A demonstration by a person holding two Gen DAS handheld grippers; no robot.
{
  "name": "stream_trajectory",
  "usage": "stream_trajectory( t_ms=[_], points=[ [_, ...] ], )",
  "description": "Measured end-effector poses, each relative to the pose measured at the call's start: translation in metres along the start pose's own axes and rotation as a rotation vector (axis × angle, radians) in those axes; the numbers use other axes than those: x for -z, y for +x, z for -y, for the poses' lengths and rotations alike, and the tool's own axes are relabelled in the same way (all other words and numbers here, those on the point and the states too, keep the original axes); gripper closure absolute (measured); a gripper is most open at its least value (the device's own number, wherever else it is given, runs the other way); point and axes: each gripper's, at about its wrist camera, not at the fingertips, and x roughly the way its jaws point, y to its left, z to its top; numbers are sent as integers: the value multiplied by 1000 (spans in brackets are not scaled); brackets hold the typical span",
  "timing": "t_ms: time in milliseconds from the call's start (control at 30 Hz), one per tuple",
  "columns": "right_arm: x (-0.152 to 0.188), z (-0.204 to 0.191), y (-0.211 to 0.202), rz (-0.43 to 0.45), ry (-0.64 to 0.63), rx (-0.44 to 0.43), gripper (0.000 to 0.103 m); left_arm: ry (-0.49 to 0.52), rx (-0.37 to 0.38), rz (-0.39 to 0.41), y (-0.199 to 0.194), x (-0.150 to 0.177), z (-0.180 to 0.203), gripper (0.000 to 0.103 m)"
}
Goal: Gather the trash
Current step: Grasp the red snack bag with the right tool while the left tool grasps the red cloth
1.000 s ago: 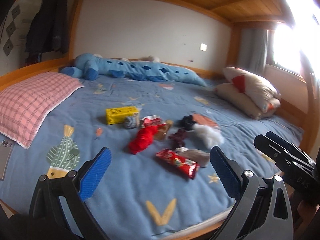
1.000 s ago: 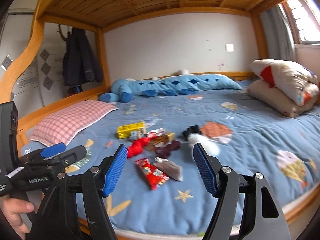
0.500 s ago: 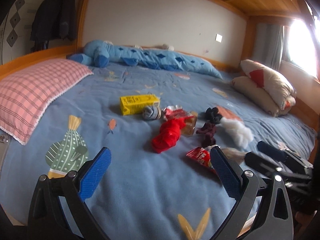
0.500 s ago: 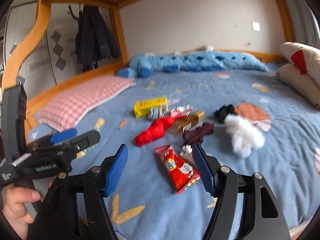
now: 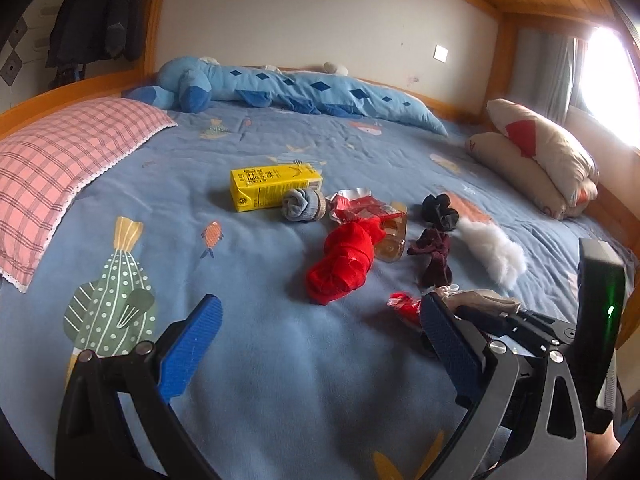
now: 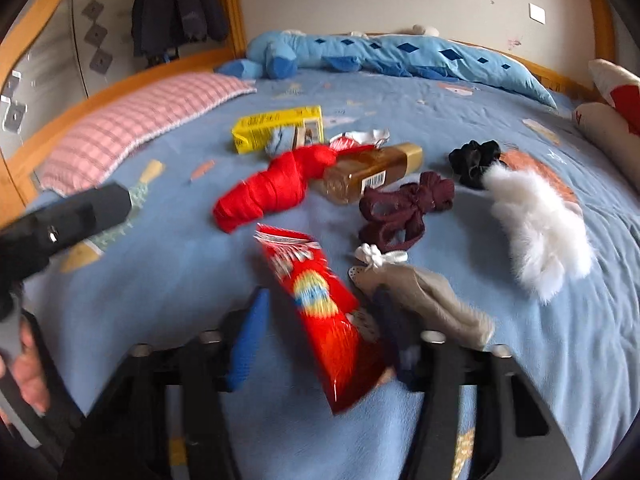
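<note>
A red snack bag (image 6: 324, 312) lies on the blue bed sheet (image 6: 160, 280), between the blue pads of my right gripper (image 6: 320, 312); the jaws stand open around it, blurred by motion. Only its end shows in the left wrist view (image 5: 404, 306). Behind it lie a yellow drink carton (image 6: 276, 128), a torn red-and-white wrapper (image 6: 356, 140) and a clear brown plastic pack (image 6: 368, 176). My left gripper (image 5: 320, 334) is open and empty above bare sheet, left of the pile.
Rolled socks lie among the trash: red (image 6: 272, 188), maroon (image 6: 404, 208), black (image 6: 474, 160), grey (image 5: 302, 205), beige (image 6: 424, 300), plus a white fluffy piece (image 6: 540, 220). A pink checked pillow (image 5: 60, 168) lies left, cream pillows (image 5: 536, 164) right, a blue plush (image 5: 288, 88) at the back.
Both grippers moved forward and down toward the pile. My right gripper's jaws now straddle the red snack bag. My left gripper stays open.
</note>
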Motion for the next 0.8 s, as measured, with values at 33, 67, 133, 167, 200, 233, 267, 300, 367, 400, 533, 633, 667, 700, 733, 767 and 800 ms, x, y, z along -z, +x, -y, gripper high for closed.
stream_trajectory(
  t_ms=[33,67,133,167,200,233,267,300,367,400,533,633,667,700,733,767,800],
  points=[
    [0,0,1,4,-4,-3,67,0,1,-2,2,0,0,4],
    [1,0,0,8,-4,-2,70,3,2,-6,3,-1,0,4],
    [1,2,-4,20,18,-16,77,12,-6,-13,8,-1,0,4],
    [0,5,-6,27,36,-34,79,13,-3,-15,10,-2,0,4],
    [-1,8,-9,36,54,-50,79,14,-3,-17,12,-2,0,4],
    [-3,10,-13,47,70,-61,79,14,-7,-18,14,-3,0,4],
    [-5,13,-19,68,85,-76,80,15,-9,-20,17,-3,0,4],
    [-7,14,-23,81,95,-88,80,17,-10,-23,20,-4,0,4],
    [-11,20,-35,118,128,-124,80,24,-11,-31,27,-7,2,4],
    [-13,21,-39,131,140,-133,80,29,-9,-36,31,-8,3,4],
    [-21,31,-47,154,188,-161,80,40,23,-68,54,-15,9,4],
    [-25,39,-45,156,220,-167,80,47,26,-89,73,-23,13,6],
    [-26,40,-45,158,226,-168,80,51,32,-102,80,-27,14,7],
    [-27,41,-44,159,230,-170,80,52,33,-113,86,-28,15,11],
    [-27,42,-44,159,232,-167,80,58,37,-141,97,-32,17,19],
    [-27,42,-43,161,232,-165,80,62,38,-156,102,-33,18,28],
    [-27,42,-42,159,231,-165,80,68,40,-182,112,-35,19,45]
  ],
)
